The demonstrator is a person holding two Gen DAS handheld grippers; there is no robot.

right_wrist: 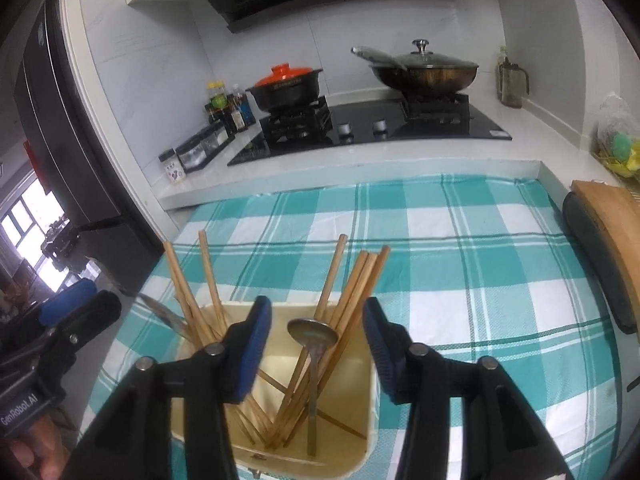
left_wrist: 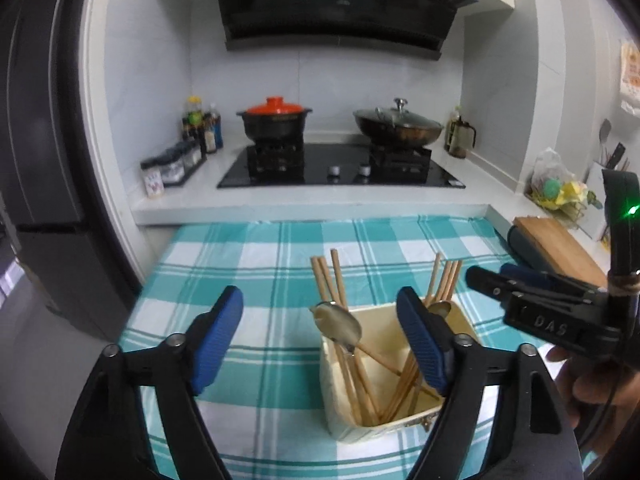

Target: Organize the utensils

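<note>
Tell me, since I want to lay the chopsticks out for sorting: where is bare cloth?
Free: checked cloth between the cream holder and counter edge, rightward to the cutting board. Crowded: the holder, with chopsticks, spoons and both grippers.

Dim, soft, fisheye-warped edges

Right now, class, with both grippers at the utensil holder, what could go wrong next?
1. The holder is light-looking and crammed with leaning chopsticks; a nudge from either open gripper could tip it.
2. The right gripper straddles the spoon among crossed chopsticks, so closing may catch a chopstick too.
3. The left gripper works close to the right one, so they might collide.
</note>
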